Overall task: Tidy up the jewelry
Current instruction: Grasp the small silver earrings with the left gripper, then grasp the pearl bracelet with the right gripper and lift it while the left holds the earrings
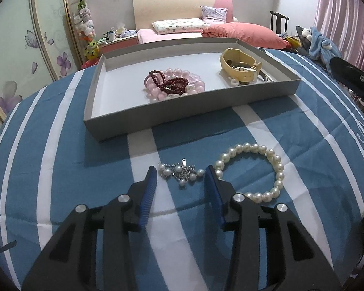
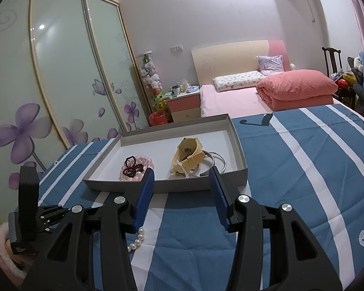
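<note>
On a blue cloth (image 1: 60, 145) with white stripes sits a shallow grey tray (image 1: 104, 131). Toward its left lies a pink bead bracelet (image 1: 177, 84) with a dark red bead strand (image 1: 174, 82) coiled on top; toward its right, a cream watch (image 1: 240, 65) rests on silver bangles (image 1: 267, 77). Nearer the camera, outside the tray, the left gripper (image 1: 179, 177) points down at a small pearl-and-chain piece (image 1: 182, 172), which lies between its parted blue pads, not pressed by them. Just to the right lies a white pearl bracelet (image 1: 252, 169), touching the right pad. Farther right, the right gripper (image 2: 182, 177) hangs with its pads apart, gripping nothing, facing the tray.
</note>
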A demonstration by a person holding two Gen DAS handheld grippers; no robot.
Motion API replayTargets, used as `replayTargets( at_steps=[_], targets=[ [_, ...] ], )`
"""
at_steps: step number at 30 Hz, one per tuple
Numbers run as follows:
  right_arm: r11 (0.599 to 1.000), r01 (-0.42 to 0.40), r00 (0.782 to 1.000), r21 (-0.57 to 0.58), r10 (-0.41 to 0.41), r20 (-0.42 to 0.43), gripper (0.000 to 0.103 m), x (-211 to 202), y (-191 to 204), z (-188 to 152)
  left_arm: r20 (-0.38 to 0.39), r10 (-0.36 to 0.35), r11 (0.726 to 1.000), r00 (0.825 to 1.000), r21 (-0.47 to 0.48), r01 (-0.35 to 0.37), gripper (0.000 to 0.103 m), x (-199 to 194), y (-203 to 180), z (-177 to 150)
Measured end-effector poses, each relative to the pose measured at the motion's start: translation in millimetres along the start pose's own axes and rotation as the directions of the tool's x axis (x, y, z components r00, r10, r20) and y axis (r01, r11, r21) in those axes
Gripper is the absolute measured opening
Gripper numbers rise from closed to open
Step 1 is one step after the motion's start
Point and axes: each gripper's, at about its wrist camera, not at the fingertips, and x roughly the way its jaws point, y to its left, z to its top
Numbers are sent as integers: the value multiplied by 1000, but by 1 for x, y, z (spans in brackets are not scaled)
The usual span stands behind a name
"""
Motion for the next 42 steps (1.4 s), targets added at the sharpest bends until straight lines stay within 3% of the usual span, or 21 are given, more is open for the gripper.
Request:
replayTargets(
  at_steps=[2, 4, 7, 19, 25, 29, 33, 38, 42],
  targets=[
    [1000, -1, 1000, 3, 1, -3, 48, 1, -1, -1, 0, -1, 1000, 1000, 7, 1, 37, 2, -3, 3],
    [1000, -2, 1000, 6, 2, -4, 49, 2, -2, -1, 3, -3, 1000, 1000, 19, 3, 24, 3, -5, 3],
    [1000, -4, 1000, 9, 4, -6, 49, 2, -3, -1, 4, 2, 999, 1000, 38, -2, 12, 3, -9, 4],
    [1000, -5, 1000, 5, 5, -6, 49, 1, -2, -3, 13, 15, 999, 1000, -48, -14, 8, 1, 11, 4],
    [998, -59, 998, -34, 58, -39, 49, 2, 9, -6, 39, 43, 992, 998, -121, -38, 8, -9, 38, 4],
    [983, -153, 984, -100, 142, -112, 54, 7, 27, -13, 72, 45, 986, 996, -164, -32, 8, -20, 54, 6],
    [952, -239, 954, -191, 194, -230, 58, 19, 53, -26, 105, 42, 982, 994, -190, -21, 8, -31, 63, 11],
    [925, -260, 923, -277, 154, -353, 59, 38, 76, -44, 164, 37, 979, 986, -204, -2, 8, -46, 69, 22],
    [927, -247, 923, -283, 135, -361, 57, 42, 77, -46, 206, 31, 978, 978, -208, 12, 8, -59, 69, 31]
  ],
)
